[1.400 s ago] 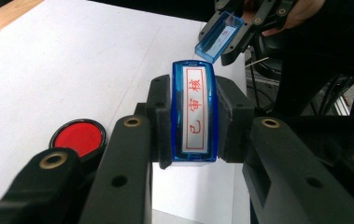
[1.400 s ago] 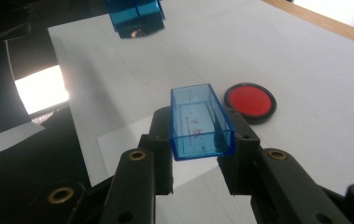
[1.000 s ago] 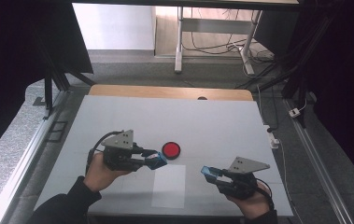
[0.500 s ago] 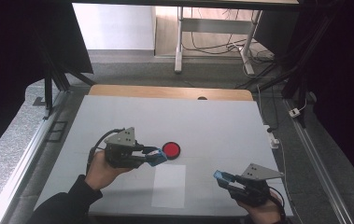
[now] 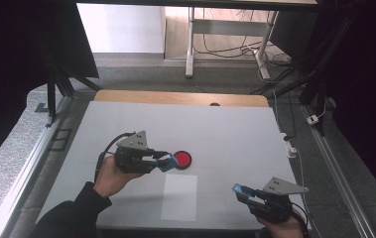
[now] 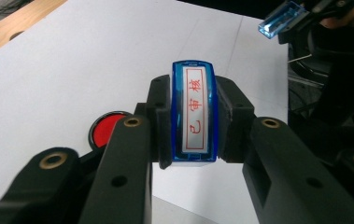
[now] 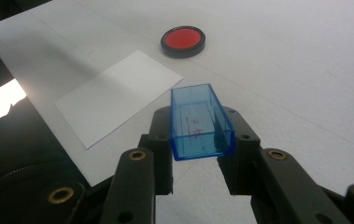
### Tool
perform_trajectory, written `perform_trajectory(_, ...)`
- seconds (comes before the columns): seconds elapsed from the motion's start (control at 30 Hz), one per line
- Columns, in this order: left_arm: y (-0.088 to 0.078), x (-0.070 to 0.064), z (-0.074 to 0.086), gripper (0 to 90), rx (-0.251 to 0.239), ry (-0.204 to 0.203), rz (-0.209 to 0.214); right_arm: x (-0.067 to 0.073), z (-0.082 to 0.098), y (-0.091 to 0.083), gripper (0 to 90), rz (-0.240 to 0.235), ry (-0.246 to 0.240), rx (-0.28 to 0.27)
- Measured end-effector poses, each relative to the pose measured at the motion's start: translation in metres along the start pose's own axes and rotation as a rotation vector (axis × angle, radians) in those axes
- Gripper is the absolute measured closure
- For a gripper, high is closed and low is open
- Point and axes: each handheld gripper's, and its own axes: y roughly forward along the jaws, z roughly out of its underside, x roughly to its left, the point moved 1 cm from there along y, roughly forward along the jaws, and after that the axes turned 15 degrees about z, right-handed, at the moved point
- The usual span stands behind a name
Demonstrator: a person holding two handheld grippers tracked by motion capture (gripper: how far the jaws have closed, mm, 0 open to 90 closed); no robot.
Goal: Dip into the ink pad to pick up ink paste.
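The jaws of the left gripper [image 6: 194, 140] are clamped on a blue stamp [image 6: 194, 112], with its red-lettered face showing. The jaws of the right gripper [image 7: 201, 154] are clamped on the stamp's clear blue cap [image 7: 200, 122]. A moment ago the cap sat close to the stamp, near the middle of the table [image 5: 235, 129]. Now the right hand has pulled it away, toward the near right corner. So the cap is off and the stamp is bare. The stamp hangs just beside the red ink pad [image 5: 182, 159]. A white paper [image 5: 179, 197] lies nearby. Inking the stamp probably comes next.
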Motion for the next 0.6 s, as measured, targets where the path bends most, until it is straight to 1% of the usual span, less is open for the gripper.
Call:
perform_trajectory(0.03, 0.0, 0.001, -0.001, 70.2, -0.001, -0.003, -0.003, 0.0, 0.001, 0.0, 68.1, -0.006, 0.01, -0.003)
perform_trajectory(0.1, 0.001, 0.004, -0.003, 70.2, -0.004, -0.007, -0.009, -0.001, 0.002, -0.001, 68.1, -0.003, 0.015, 0.003)
perform_trajectory(0.17, 0.002, 0.007, -0.005, 70.2, -0.005, -0.011, -0.012, -0.002, 0.003, -0.001, 68.1, 0.003, 0.015, 0.006)
perform_trajectory(0.33, 0.009, 0.013, -0.011, 70.2, 0.004, -0.008, -0.019, -0.002, 0.004, -0.001, 68.2, 0.001, 0.018, 0.019)
perform_trajectory(0.37, 0.01, 0.015, -0.012, 70.2, 0.004, -0.011, -0.021, -0.002, 0.005, -0.001, 68.1, 0.001, 0.022, 0.013)
perform_trajectory(0.47, 0.014, 0.019, -0.013, 70.2, 0.007, -0.015, -0.024, -0.003, 0.005, -0.002, 68.1, 0.001, 0.02, 0.019)
perform_trajectory(0.53, 0.015, 0.022, -0.014, 70.2, 0.006, -0.025, -0.024, -0.002, 0.005, -0.002, 68.1, 0.009, 0.022, 0.014)
perform_trajectory(0.6, 0.016, 0.025, -0.013, 70.2, -0.003, -0.041, -0.019, -0.003, 0.006, -0.003, 68.1, 0.001, 0.024, 0.014)
